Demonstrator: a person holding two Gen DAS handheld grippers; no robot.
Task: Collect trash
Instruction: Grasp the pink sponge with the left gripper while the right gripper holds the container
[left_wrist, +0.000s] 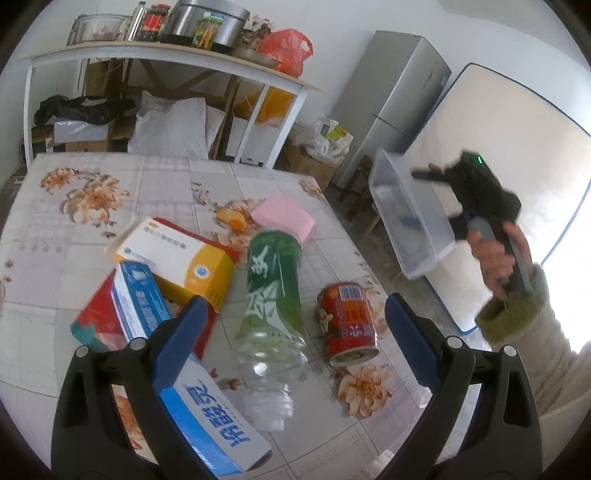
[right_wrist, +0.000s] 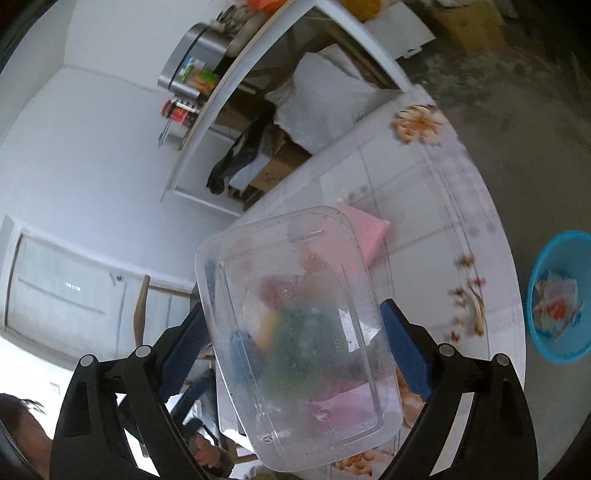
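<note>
The left gripper (left_wrist: 291, 347) hangs wide apart over a green-labelled plastic bottle (left_wrist: 273, 306) and a red can (left_wrist: 349, 323) lying near the floral table's (left_wrist: 85, 254) right edge, boxes (left_wrist: 177, 258) crowding its left finger. Beyond that edge, the right gripper (right_wrist: 295, 339) clamps a clear plastic container (right_wrist: 295, 332) in open air. A blue basin (right_wrist: 561, 295) holding scraps sits on the floor past the table.

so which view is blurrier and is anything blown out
Right wrist view is blurrier: the tablecloth flowers smear with motion, and the clear container hazes what lies behind it. Left wrist view is sharp on the green bottle and red can, but backlight at its right edge is blown out white.
</note>
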